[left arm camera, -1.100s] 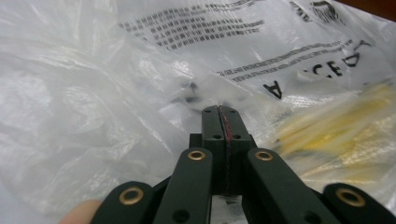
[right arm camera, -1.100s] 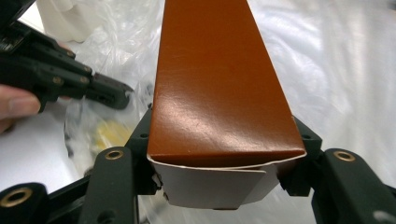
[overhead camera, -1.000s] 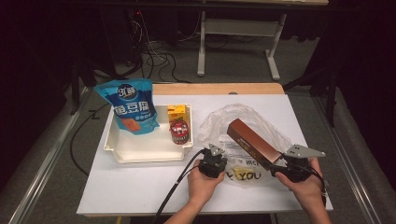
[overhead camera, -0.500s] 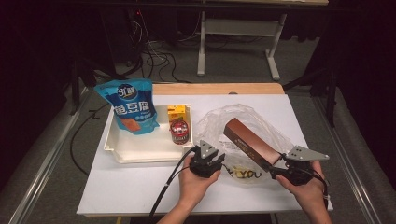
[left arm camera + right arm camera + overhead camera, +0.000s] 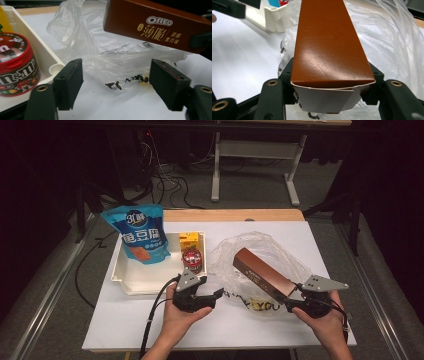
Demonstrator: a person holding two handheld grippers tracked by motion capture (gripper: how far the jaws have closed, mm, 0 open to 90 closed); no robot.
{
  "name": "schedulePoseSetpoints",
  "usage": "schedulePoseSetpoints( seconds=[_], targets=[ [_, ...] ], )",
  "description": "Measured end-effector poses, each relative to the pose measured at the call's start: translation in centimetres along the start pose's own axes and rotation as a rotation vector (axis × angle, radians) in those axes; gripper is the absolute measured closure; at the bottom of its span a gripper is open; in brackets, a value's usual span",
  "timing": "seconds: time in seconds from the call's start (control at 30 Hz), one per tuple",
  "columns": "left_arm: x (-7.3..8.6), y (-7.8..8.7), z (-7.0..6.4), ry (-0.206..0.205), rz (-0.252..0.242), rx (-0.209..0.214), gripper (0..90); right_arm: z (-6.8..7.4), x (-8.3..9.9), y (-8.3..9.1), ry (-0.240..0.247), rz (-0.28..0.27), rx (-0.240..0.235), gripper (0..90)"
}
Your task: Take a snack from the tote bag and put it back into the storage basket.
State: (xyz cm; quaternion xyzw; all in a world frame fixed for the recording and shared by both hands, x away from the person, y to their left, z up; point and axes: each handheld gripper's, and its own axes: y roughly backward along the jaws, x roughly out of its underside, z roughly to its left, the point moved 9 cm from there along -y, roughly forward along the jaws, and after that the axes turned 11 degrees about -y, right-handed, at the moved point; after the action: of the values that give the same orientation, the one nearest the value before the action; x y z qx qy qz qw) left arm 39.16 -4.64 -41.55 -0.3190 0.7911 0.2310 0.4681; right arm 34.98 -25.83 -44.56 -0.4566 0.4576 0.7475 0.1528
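Fixed overhead, from the person's side, facing forward and down over the whole white table [image 5: 150,320]. Mounted on the left gripper [image 5: 116,87], close and low, looking along spread jaws toward the plastic bag [image 5: 100,50] and brown Oreo box [image 5: 160,25] just ahead. Mounted on the right gripper [image 5: 329,85], very close, looking along that box [image 5: 327,45] clamped between its jaws. Shared by all three: box and bag.
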Motion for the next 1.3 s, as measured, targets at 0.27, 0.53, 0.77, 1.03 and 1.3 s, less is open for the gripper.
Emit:
schedulePoseSetpoints(
  seconds=[0.27, 0.53, 0.77, 1.03, 1.3],
  targets=[
    [-1.0, 2.3, 1.6, -0.017, -0.018, 0.028, 1.7, 0.9, -0.1, -0.1, 0.028, 0.002, -0.047, 44.9],
    [-1.6, 4.0, 1.7, -0.014, -0.006, 0.109, 3.6, 1.9, -0.2, -0.1, 0.053, -0.002, -0.101, 44.8],
    [-0.6, 4.1, 1.6, -0.043, 0.011, 0.12, 8.9, 2.9, -0.1, -0.3, 0.075, 0.005, -0.142, 44.8],
    [-0.1, 4.1, 0.8, -0.042, 0.027, 0.164, 3.6, 3.9, 0.1, -0.6, 0.094, 0.009, -0.188, 44.7],
    [0.7, 3.7, 0.8, -0.053, 0.046, 0.203, 2.6, 5.7, 0.4, -0.9, 0.148, 0.033, -0.275, 44.7]
  ],
)
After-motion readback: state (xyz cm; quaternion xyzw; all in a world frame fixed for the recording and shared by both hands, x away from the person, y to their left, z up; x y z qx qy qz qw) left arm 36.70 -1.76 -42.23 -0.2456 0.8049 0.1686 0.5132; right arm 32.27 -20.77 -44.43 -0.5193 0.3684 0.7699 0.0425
